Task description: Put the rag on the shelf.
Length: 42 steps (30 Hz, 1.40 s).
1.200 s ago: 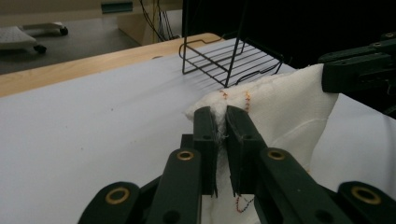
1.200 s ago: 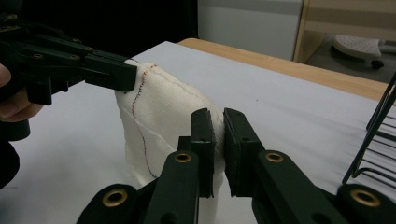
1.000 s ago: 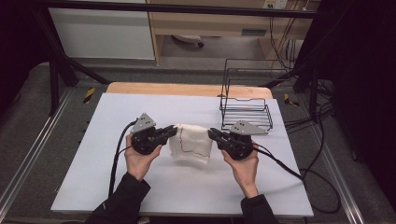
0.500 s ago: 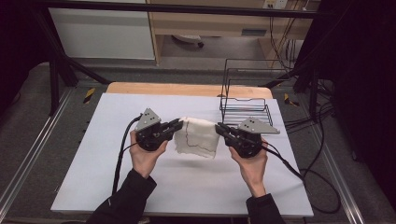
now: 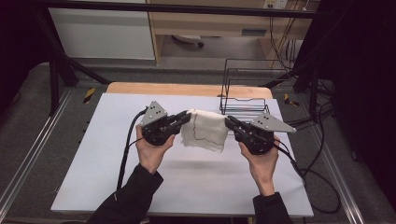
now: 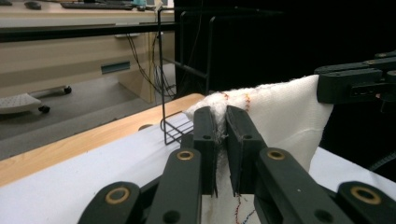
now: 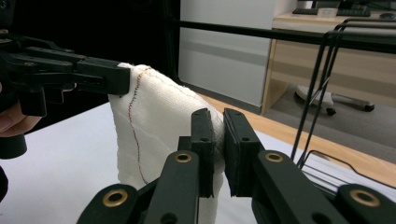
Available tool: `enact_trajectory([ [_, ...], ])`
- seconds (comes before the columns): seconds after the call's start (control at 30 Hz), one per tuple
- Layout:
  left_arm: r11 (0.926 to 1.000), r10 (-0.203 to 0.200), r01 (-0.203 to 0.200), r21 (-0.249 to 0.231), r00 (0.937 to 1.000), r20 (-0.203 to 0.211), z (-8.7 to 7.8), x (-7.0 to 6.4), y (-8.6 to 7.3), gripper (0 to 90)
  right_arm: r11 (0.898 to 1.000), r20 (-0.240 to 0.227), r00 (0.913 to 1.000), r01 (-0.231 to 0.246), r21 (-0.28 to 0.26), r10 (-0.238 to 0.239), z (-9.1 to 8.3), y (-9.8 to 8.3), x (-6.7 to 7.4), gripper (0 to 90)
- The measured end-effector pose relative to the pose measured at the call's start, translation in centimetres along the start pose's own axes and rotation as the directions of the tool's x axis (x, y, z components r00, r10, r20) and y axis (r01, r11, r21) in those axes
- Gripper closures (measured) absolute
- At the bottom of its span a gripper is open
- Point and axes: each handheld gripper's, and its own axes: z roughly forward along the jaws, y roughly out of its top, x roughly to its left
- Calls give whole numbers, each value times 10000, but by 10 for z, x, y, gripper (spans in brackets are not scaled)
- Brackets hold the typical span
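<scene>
A: Both pairs of jaws are pinching the white cloth, the left gripper and right gripper each clamping a top corner, holding it above the white table.

B: The left gripper view is revealing red stitching; the high view is showing the wire rack just behind.

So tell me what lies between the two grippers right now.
In the high view, the white cloth spans the whole stretch between the left gripper and the right gripper. Each is shut on one top corner, and the cloth hangs over the white table.
</scene>
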Motion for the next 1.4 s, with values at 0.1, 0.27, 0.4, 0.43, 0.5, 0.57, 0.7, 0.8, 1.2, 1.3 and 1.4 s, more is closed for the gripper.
enact_trajectory([
  [0.1, 9999, 95, -95, -115, 10000, 24, 2, -3, 6, 828, 9999, 92, 9999, 43, -119, -42, -5, 5, -2, 834],
  [0.27, 9996, 112, -110, -269, 9999, 85, 8, -7, 15, 828, 9996, 268, 9996, 134, -262, -127, -11, 11, -6, 834],
  [0.4, 9991, 166, -161, -398, 9998, 128, 14, -10, 21, 828, 9989, 439, 9990, 135, -453, -115, -15, 17, -11, 835],
  [0.43, 9989, 187, -181, -438, 9997, 124, 15, -10, 23, 828, 9986, 479, 9988, 142, -504, -118, -16, 18, -12, 834],
  [0.5, 9986, 211, -205, -491, 9997, 122, 18, -11, 26, 828, 9983, 540, 9985, 118, -573, -88, -18, 20, -14, 835],
  [0.57, 9983, 225, -217, -542, 9996, 150, 21, -12, 29, 828, 9979, 607, 9981, 121, -636, -82, -19, 22, -16, 835],
  [0.7, 9977, 282, -271, -615, 9995, 167, 26, -15, 36, 829, 9968, 766, 9970, 113, -793, -53, -23, 26, -21, 835],
  [0.8, 9974, 370, -357, -631, 9991, 197, 30, -17, 41, 829, 9958, 889, 9960, 152, -906, -71, -26, 28, -25, 835],
  [1.2, 9949, 384, -359, -942, 9989, 254, 43, -23, 63, 830, 9921, 1197, 9928, 239, -1231, -91, -36, 44, -36, 836],
  [1.3, 9946, 396, -373, -971, 9990, 218, 47, -25, 68, 830, 9911, 1298, 9915, 266, -1305, -95, -37, 47, -38, 836],
  [1.4, 9934, 438, -411, -1071, 9988, 225, 50, -27, 72, 830, 9890, 1398, 9901, 280, -1453, -75, -39, 52, -42, 837],
])
